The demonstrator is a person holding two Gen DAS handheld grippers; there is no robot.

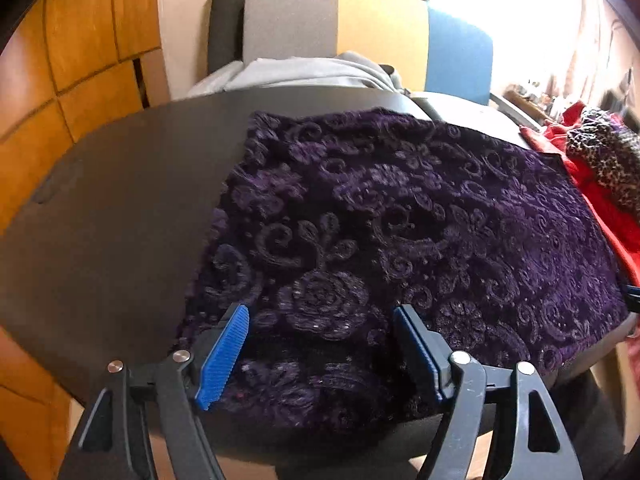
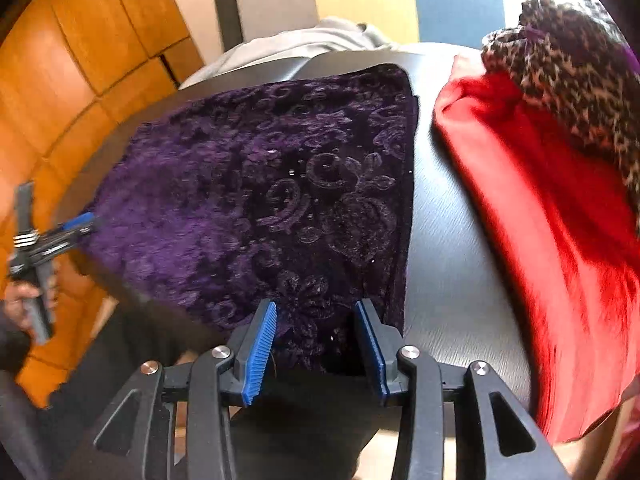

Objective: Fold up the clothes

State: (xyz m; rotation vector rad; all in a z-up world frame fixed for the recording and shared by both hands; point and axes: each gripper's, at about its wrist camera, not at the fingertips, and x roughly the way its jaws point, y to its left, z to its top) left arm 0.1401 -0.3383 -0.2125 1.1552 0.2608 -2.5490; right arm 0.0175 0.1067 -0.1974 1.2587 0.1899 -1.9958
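Purple velvet cloth w/ raised floral pattern (image 1: 400, 220) lay flat on dark round table (image 1: 120, 200), reaching its near edge. Left tongs (image 1: 320, 316) stood wide over cloth's near edge, nothing gripped. Right tongs (image 2: 316, 312) part-open at cloth's near-right corner, pads apart. Red satin garment (image 2: 540, 220) lay along right edge.

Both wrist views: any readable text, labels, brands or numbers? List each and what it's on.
None readable in either view.
Purple garment: raised floral pattern only, no tag showing.
Red cloth and leopard-print cloth: no print or label visible.
Dark table: bare, no markings.
Left gripper and right gripper: no lettering visible.
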